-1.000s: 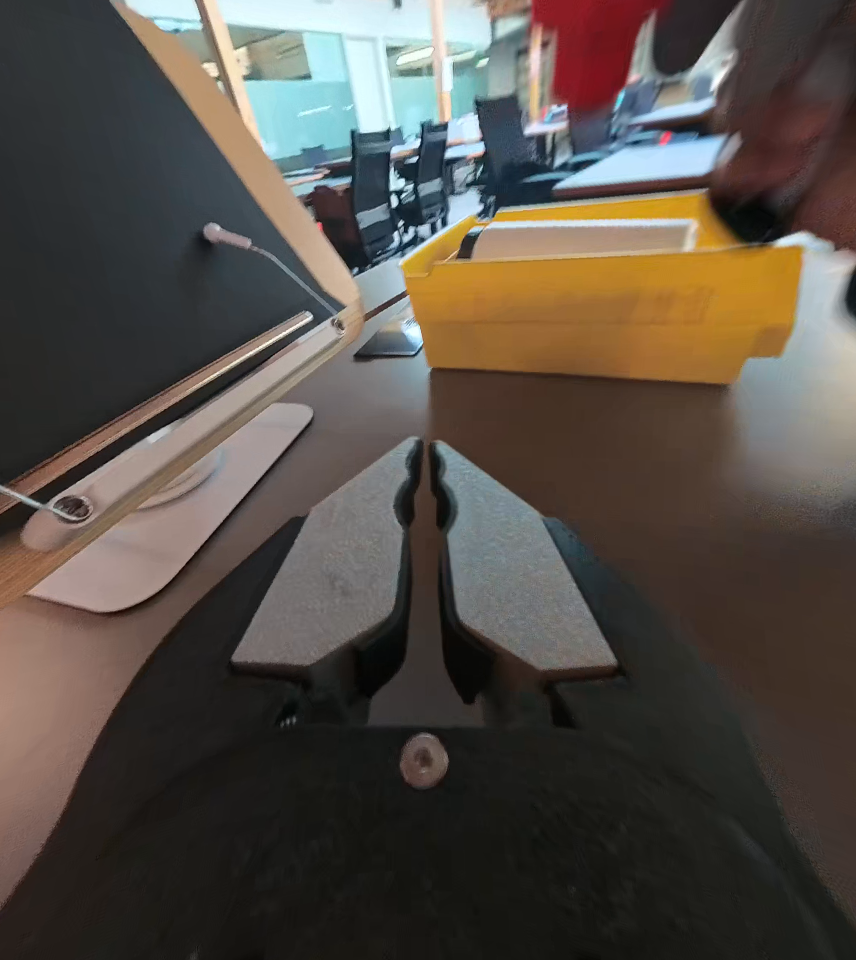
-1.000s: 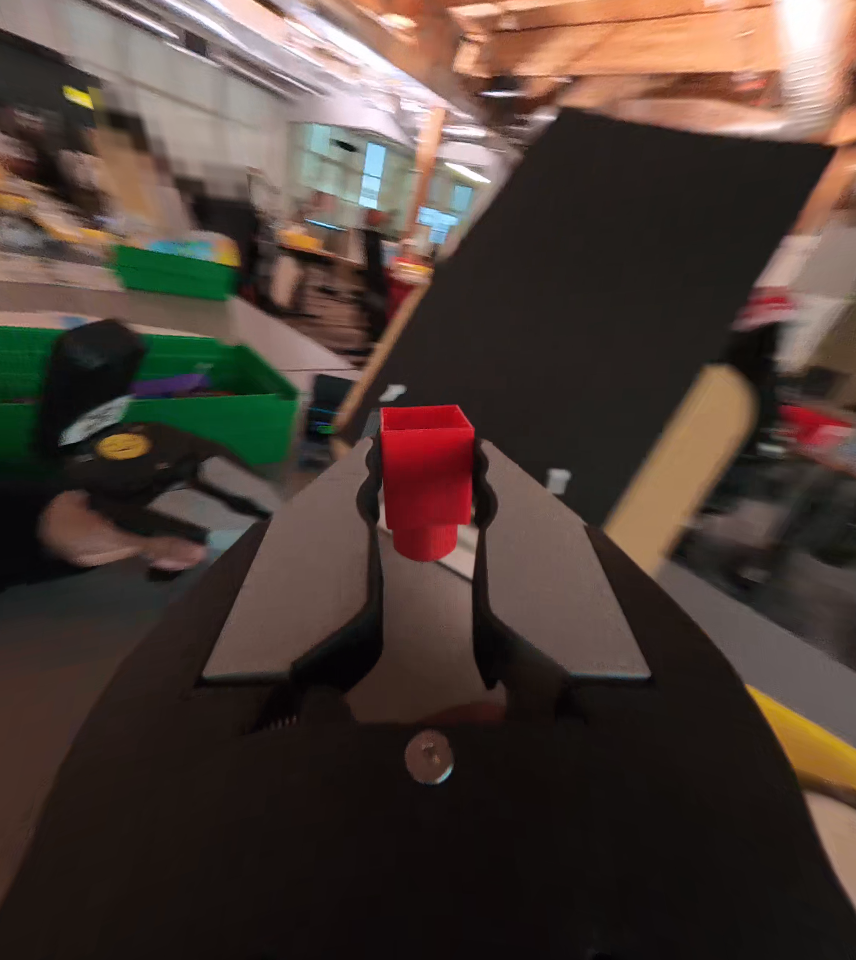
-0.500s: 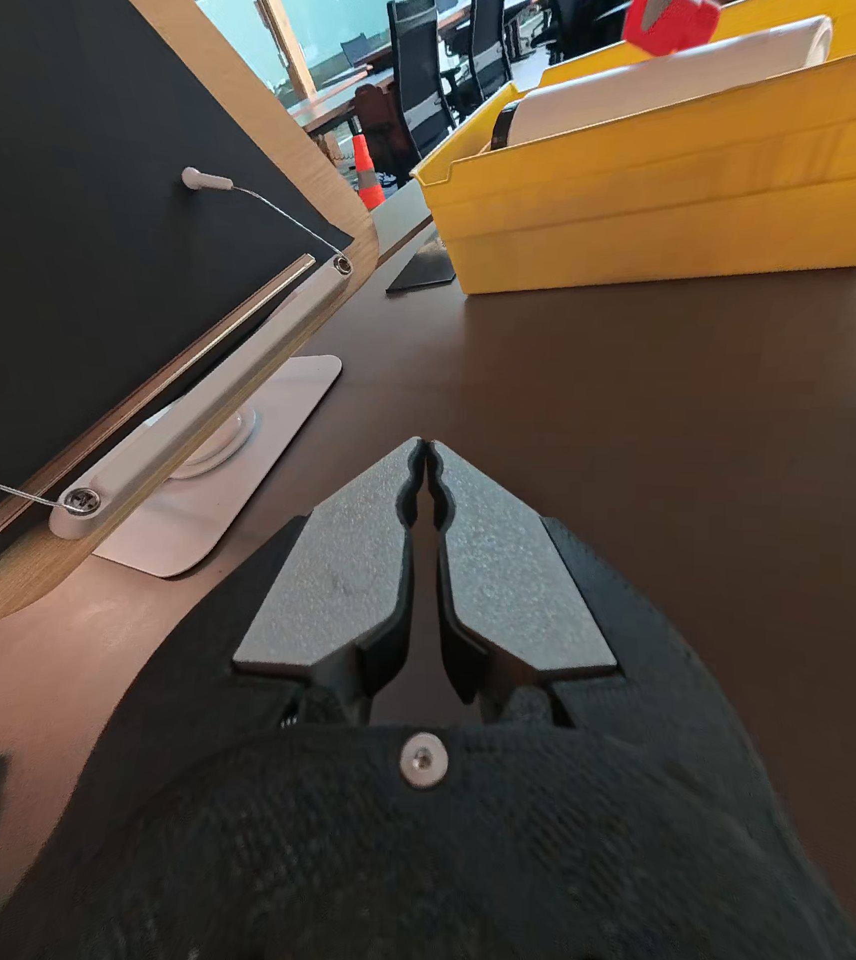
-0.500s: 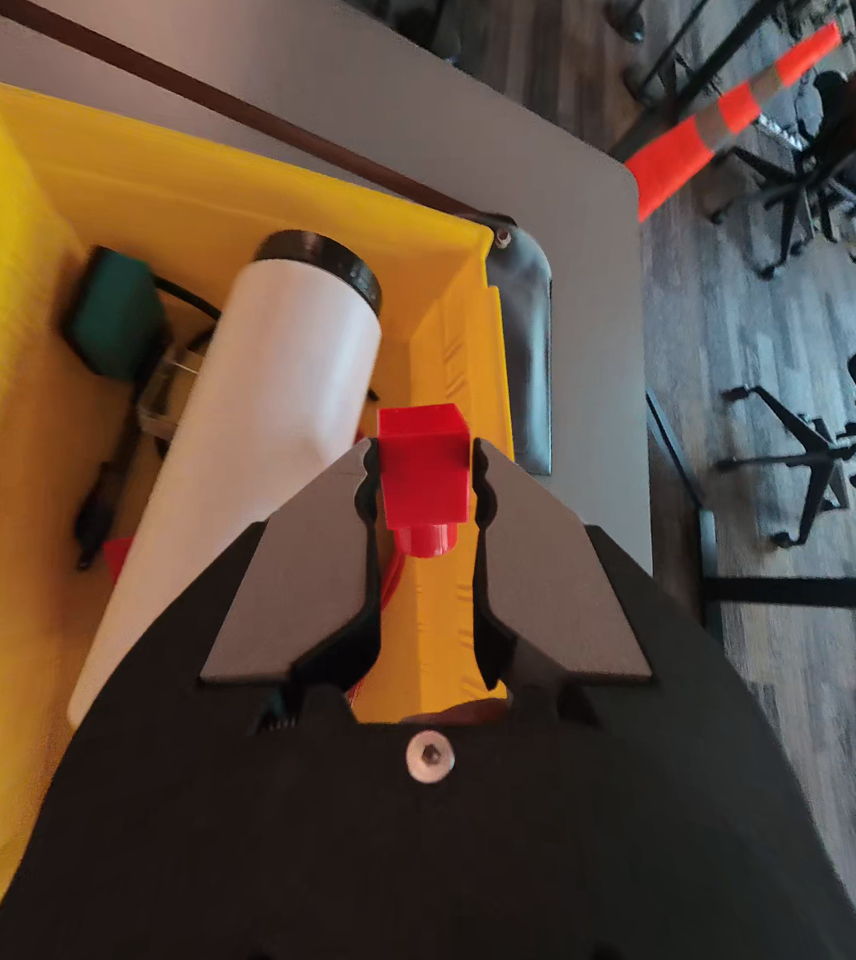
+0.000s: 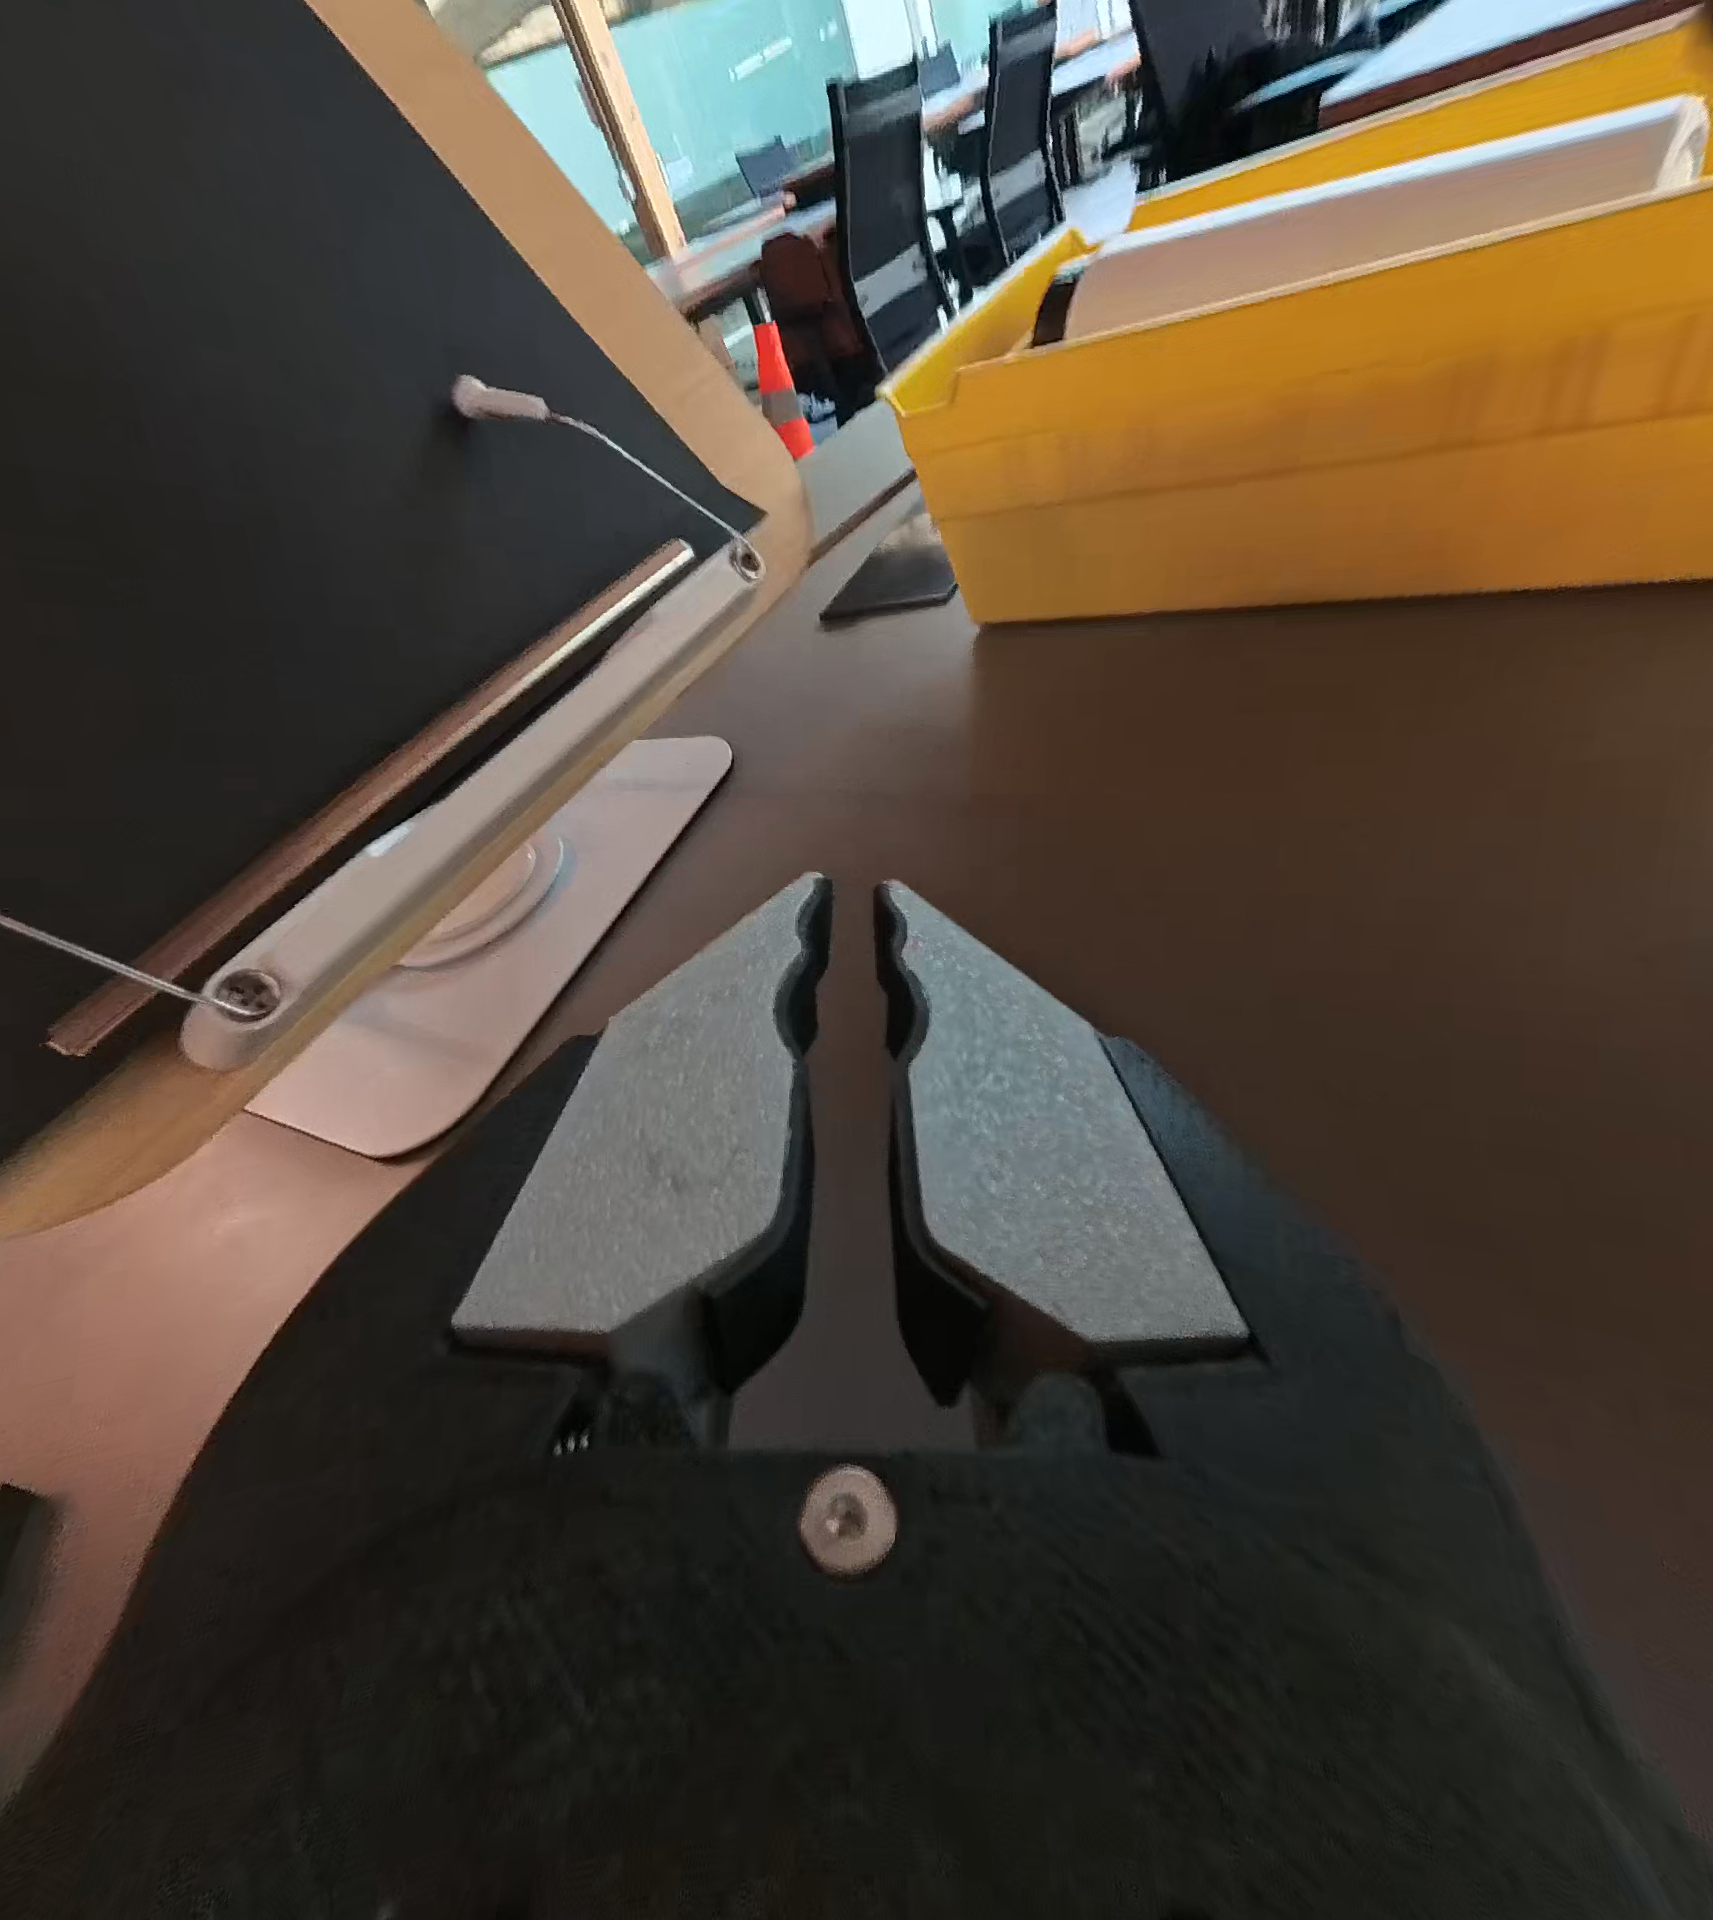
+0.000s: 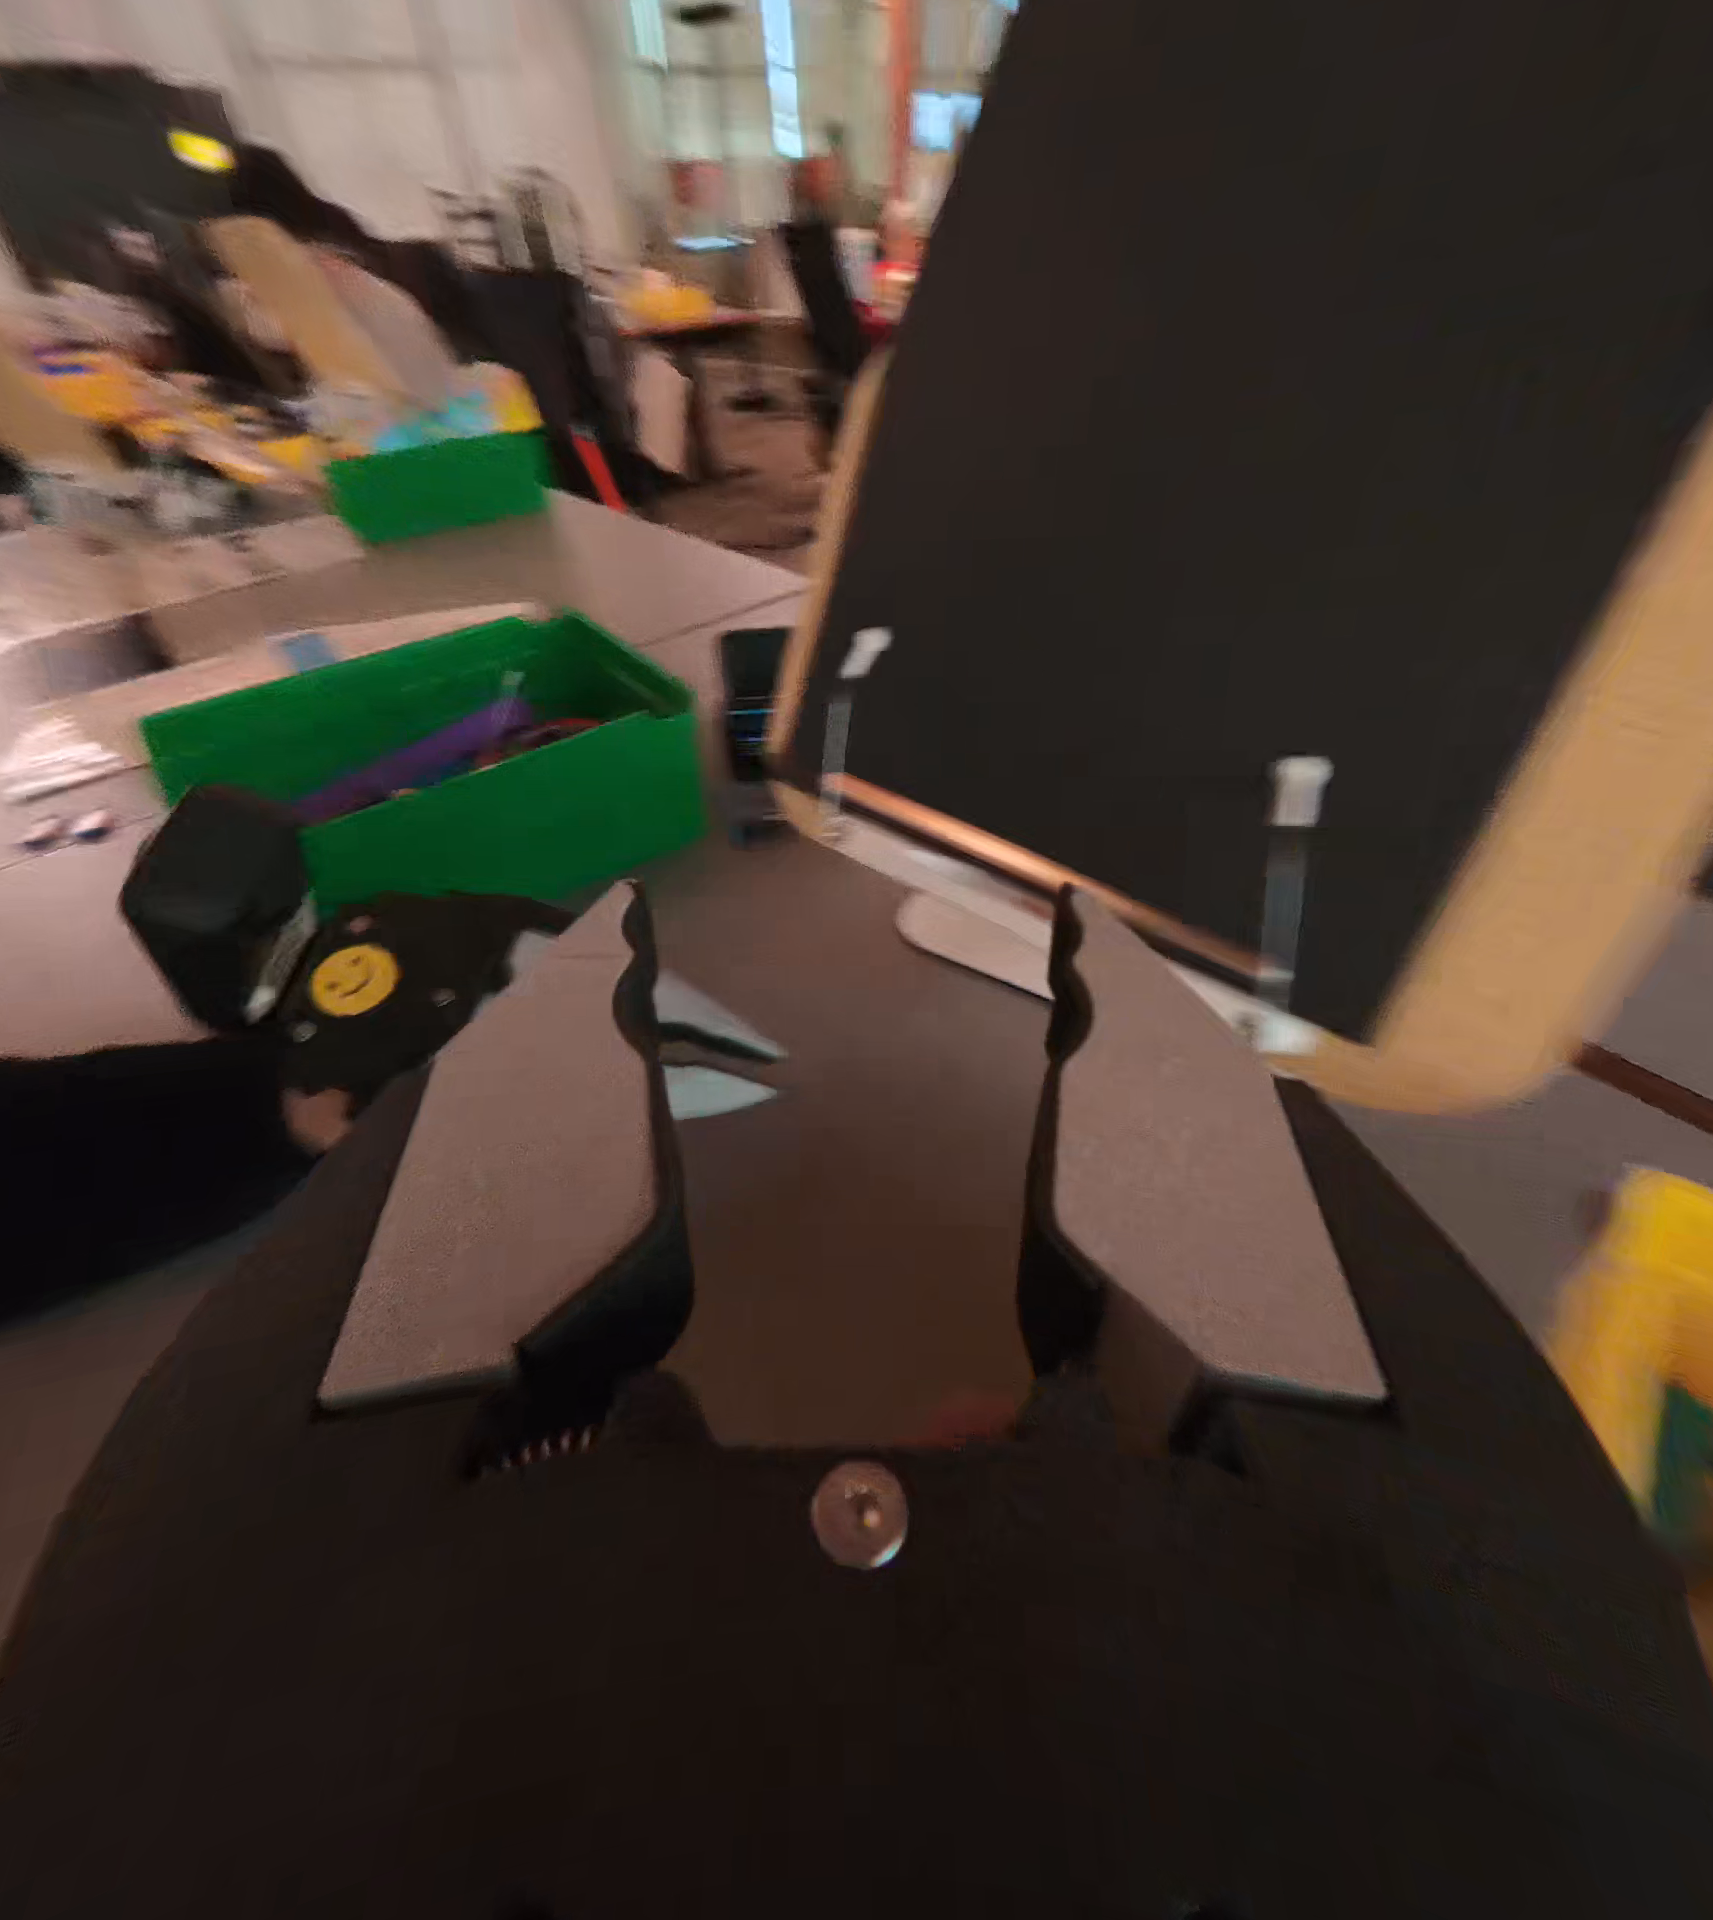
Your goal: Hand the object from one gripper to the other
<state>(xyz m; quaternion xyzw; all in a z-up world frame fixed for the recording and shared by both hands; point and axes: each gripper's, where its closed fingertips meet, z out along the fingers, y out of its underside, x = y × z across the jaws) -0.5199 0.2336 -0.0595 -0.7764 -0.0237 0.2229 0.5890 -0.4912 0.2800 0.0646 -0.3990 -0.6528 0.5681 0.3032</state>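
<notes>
In the left wrist view, the left gripper (image 5: 852, 896) hangs low over the dark surface (image 5: 1351, 883), jaws parted by a narrow gap, holding nothing. A tilted black board (image 5: 208, 416) stands left, a yellow bin (image 5: 1351, 488) ahead.

In the blurred right wrist view, the right gripper (image 6: 847, 914) has jaws wide apart and empty; a green bin (image 6: 519, 800) lies beyond. The object apparently shows in neither view.
</notes>
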